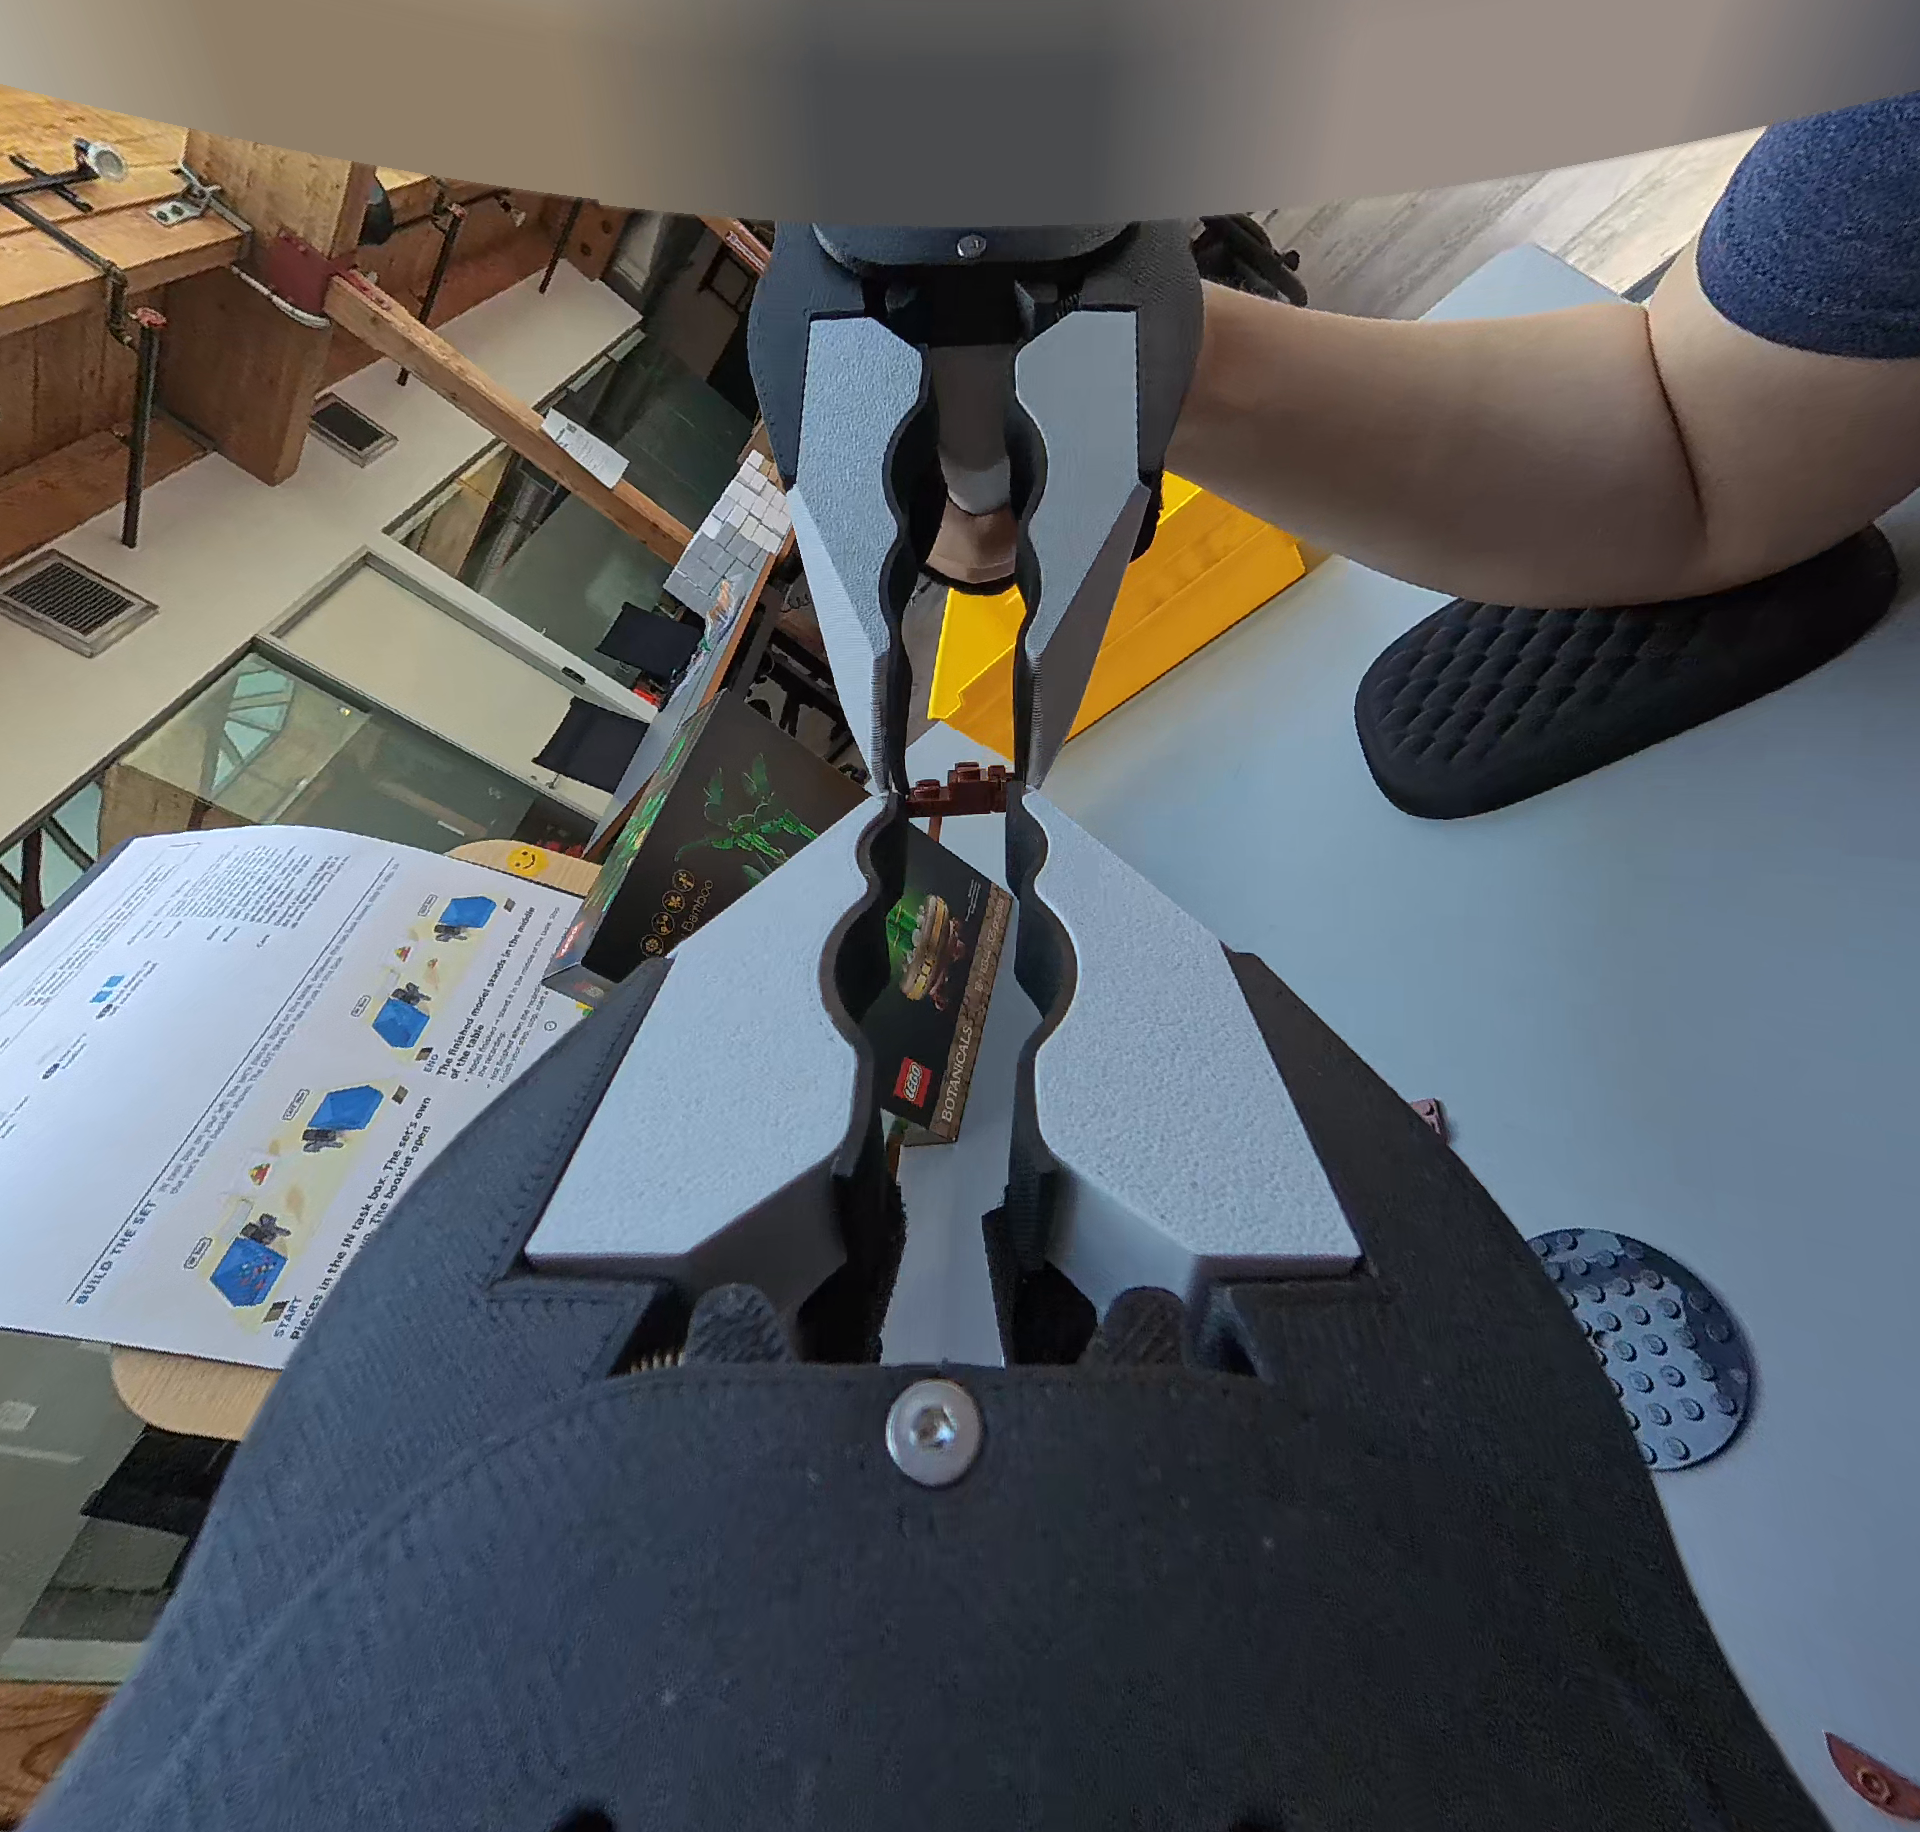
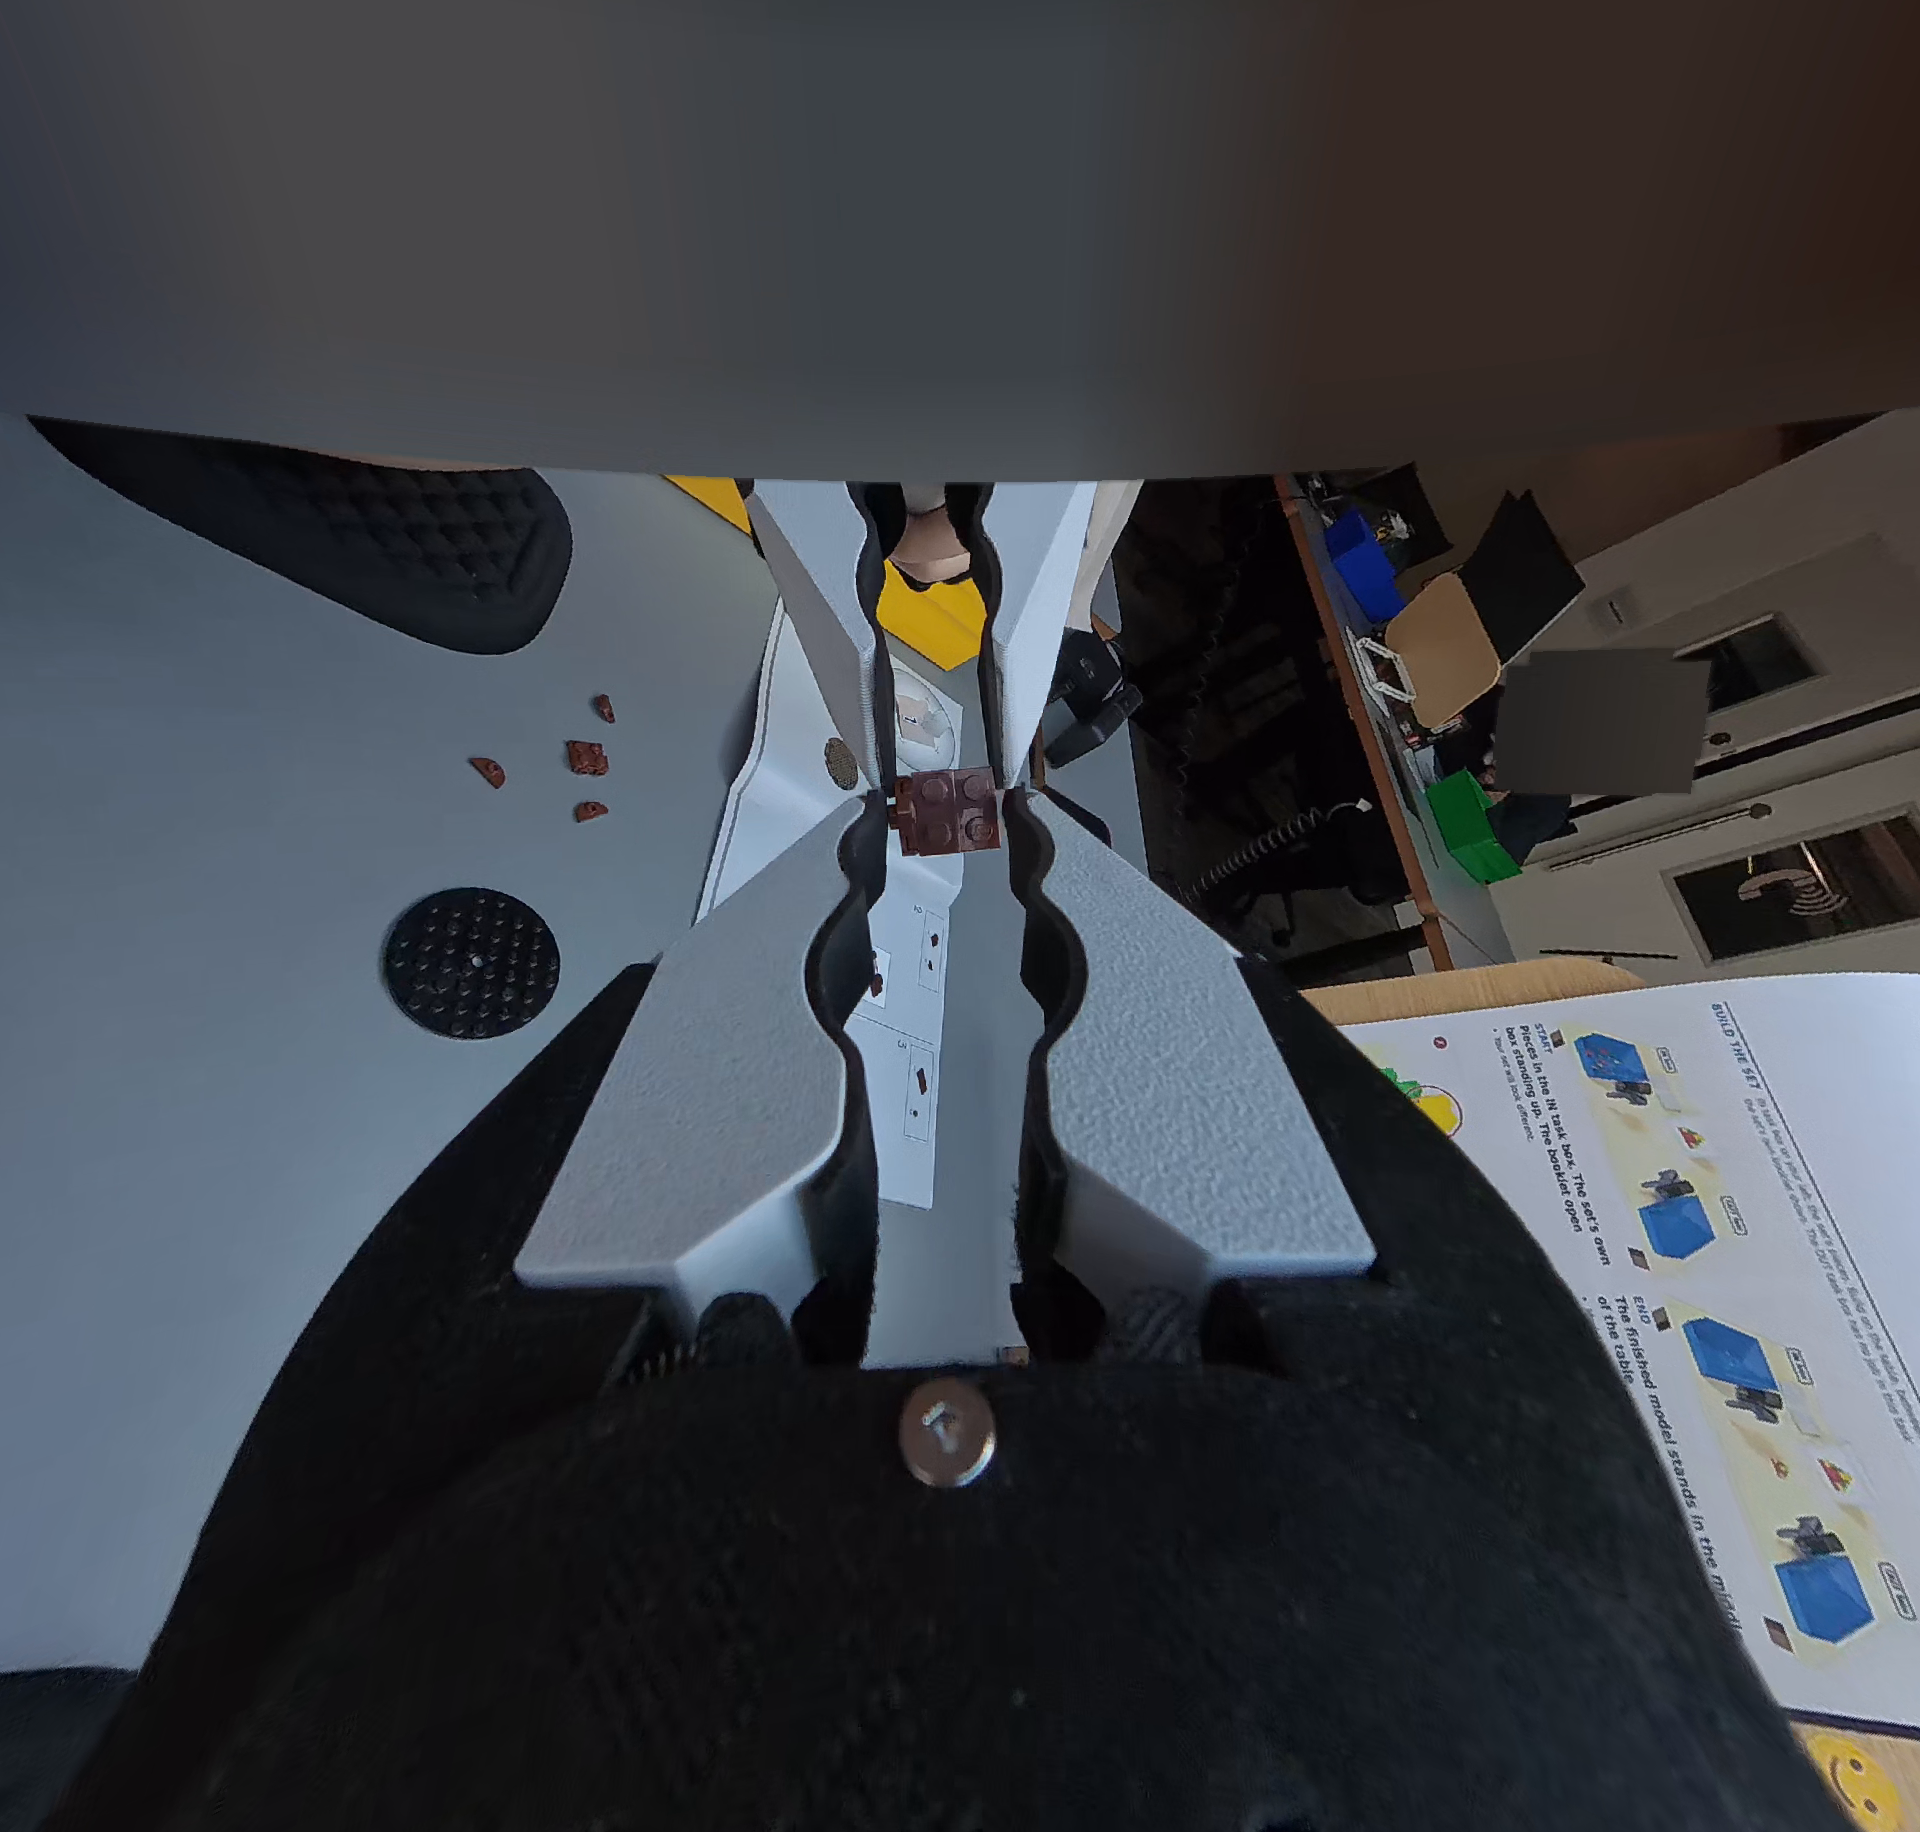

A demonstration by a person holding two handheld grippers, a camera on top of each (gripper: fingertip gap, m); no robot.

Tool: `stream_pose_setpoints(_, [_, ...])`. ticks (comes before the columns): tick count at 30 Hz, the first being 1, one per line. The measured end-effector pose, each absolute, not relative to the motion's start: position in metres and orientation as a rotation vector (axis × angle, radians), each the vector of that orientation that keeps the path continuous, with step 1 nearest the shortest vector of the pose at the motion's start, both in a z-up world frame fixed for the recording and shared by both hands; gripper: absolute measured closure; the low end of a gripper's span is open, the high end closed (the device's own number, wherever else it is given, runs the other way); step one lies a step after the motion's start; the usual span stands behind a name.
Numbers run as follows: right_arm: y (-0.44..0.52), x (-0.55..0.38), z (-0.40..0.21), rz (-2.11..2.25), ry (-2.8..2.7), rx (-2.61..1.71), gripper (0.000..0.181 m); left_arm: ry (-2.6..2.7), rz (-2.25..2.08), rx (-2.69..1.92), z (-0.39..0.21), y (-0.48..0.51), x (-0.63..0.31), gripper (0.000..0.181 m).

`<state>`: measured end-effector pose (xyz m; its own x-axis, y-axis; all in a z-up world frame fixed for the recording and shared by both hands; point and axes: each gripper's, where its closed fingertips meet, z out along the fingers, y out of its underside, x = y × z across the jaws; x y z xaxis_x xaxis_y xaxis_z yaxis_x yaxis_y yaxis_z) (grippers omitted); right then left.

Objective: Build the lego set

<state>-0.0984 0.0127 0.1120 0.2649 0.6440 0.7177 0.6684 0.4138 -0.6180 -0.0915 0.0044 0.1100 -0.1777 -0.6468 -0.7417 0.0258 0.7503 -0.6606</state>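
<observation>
A small brown Lego plate assembly (image 1: pixel 961 793) hangs in the air above the grey table (image 1: pixel 1558 1003). Both grippers meet on it tip to tip. My left gripper (image 1: pixel 954 803) comes from below in the left wrist view and is shut on the brown plates. My right gripper (image 1: pixel 961 772) comes from above there and is shut on them too. In the right wrist view the studded brown plates (image 2: pixel 951 811) sit between my right gripper (image 2: pixel 940 814) and the left gripper (image 2: pixel 943 776) opposite. A black round studded plate (image 2: pixel 471 961) lies on the table, also in the left wrist view (image 1: pixel 1652 1351).
Several loose brown pieces (image 2: pixel 585 756) lie near a black wrist pad (image 2: pixel 416 546). The open booklet (image 2: pixel 914 1107) lies under the grippers. The dark set box (image 1: pixel 727 847), a printed sheet (image 1: pixel 260 1055) and a yellow bin (image 1: pixel 1174 598) stand around. A person's arm (image 1: pixel 1455 452) rests at right. Only a small space, under 4 cm, lies between the two pairs of fingers.
</observation>
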Motion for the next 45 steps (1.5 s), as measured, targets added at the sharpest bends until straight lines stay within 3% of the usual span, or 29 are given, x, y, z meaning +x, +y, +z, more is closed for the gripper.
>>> stream_pose_setpoints(27, [0.036, -0.095, 0.085, -0.250, -1.482, -1.339, 0.160, 1.728, -0.531, -0.584, 0.090, 0.019, -0.087, 0.164])
stream_pose_setpoints(29, [0.033, -0.099, 0.093, -0.182, -1.468, -1.272, 0.161, 1.700, -0.570, -0.587, 0.097, 0.018, -0.091, 0.164])
stream_pose_setpoints(32, [0.022, -0.102, 0.116, -0.058, -1.417, -1.095, 0.161, 1.659, -0.686, -0.619, 0.111, 0.018, -0.105, 0.150])
stream_pose_setpoints(38, [0.002, -0.098, 0.145, 0.263, -1.306, -0.921, 0.161, 1.637, -0.783, -0.589, 0.121, 0.013, -0.117, 0.157])
stream_pose_setpoints(45, [0.012, -0.103, 0.128, 0.244, -1.352, -0.961, 0.161, 1.697, -0.763, -0.608, 0.108, 0.012, -0.109, 0.157])
